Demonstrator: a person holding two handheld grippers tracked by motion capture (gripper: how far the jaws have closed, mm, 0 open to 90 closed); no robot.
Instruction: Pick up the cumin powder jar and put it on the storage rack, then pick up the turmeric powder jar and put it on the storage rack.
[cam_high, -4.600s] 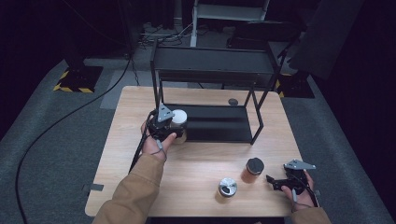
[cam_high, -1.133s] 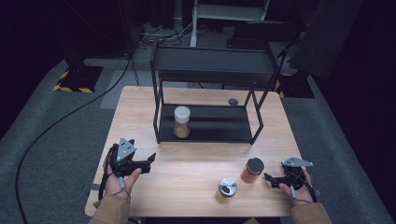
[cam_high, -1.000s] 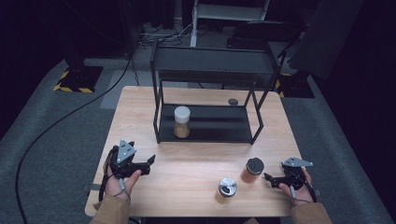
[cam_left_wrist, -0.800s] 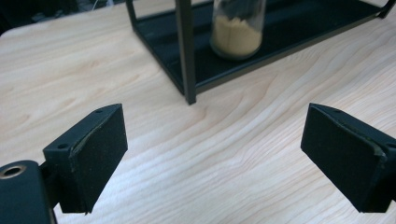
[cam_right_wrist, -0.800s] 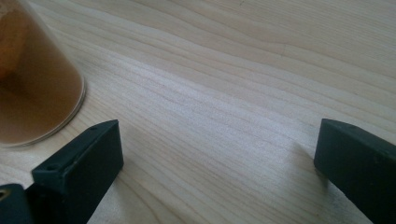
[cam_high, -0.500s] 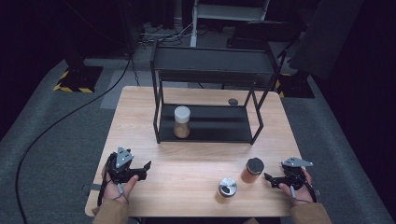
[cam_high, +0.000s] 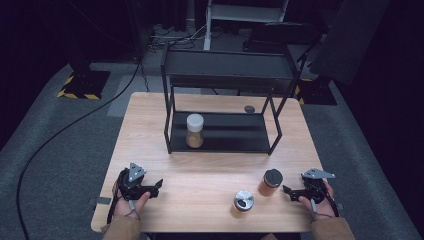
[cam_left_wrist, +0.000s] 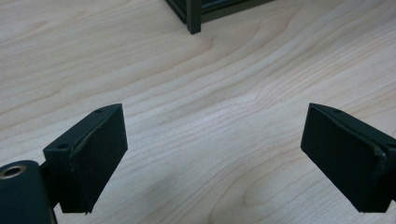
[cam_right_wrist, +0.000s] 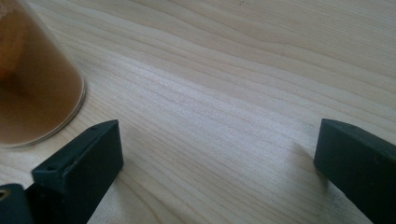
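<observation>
Two tongs rest wide open and empty on the pale wooden worktop (cam_high: 210, 165): left tongs (cam_high: 156, 186) near its left edge, right tongs (cam_high: 287, 190) just beside the black-lidded amber jar (cam_high: 270, 182); a white-lidded jar (cam_high: 194, 130) stands on the black metal shelf (cam_high: 225, 132).

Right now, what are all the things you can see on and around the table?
Table: one, light wood, middle of the room.
Shelf rack: one, black metal, two levels, at the table's back.
White-lidded jar: one, brownish contents, on the rack's lower shelf, left.
Black-lidded jar: one, orange-brown contents, front right of the table.
Silver-topped jar: one, left of the black-lidded jar.
Small dark round thing: one, behind the rack; too small to tell.
Cable: one, black, on the grey floor at left.
Left tongs: black, open, front left, empty.
Right tongs: black, open, beside the black-lidded jar, empty.
</observation>
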